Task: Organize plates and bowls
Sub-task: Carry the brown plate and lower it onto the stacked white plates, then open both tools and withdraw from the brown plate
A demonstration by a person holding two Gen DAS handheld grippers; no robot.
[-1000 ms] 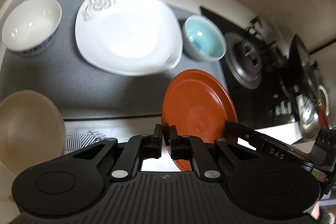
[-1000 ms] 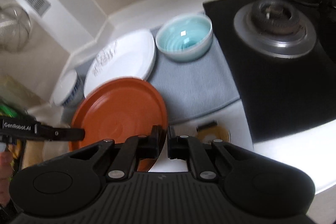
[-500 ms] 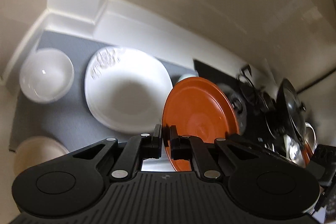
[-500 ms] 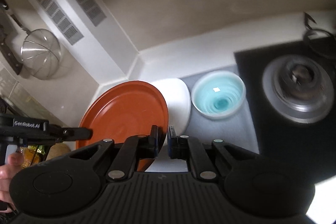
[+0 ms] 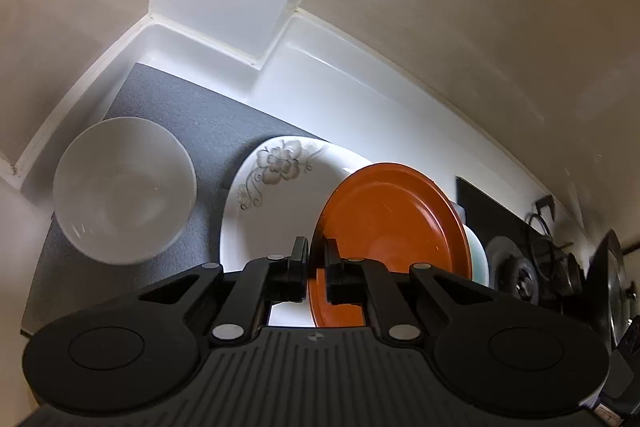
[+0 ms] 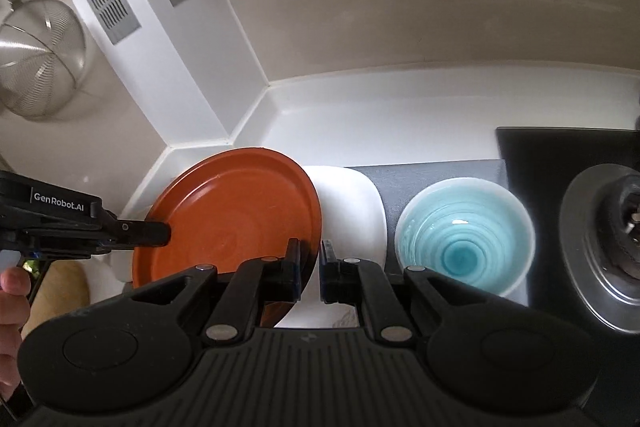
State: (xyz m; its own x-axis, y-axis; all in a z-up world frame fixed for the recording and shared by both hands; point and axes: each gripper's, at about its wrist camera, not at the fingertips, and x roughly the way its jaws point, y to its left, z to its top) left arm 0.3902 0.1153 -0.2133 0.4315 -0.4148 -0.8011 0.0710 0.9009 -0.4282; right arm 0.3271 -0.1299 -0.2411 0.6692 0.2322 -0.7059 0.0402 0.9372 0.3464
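Note:
My left gripper (image 5: 317,267) is shut on the rim of an orange plate (image 5: 390,223) and holds it tilted above a white flowered plate (image 5: 276,203). In the right wrist view the orange plate (image 6: 236,215) hangs from the left gripper (image 6: 160,231) over the white plate (image 6: 352,203). My right gripper (image 6: 310,267) has its jaws nearly together and empty, right beside the orange plate's near edge. A light blue bowl (image 6: 464,235) sits on the grey mat (image 6: 440,175) to the right. A white bowl (image 5: 124,195) sits on the mat at left.
A gas hob (image 6: 600,227) lies right of the mat, with pots and a lid (image 5: 612,287) on it. White backsplash and wall corner (image 5: 224,39) stand behind the dishes. A metal strainer (image 6: 36,63) hangs at upper left. A beige bowl (image 6: 60,291) shows at lower left.
The orange plate has been lifted off the counter and carried left and back, over the white flowered plate. Both grippers rose and tilted up toward the wall.

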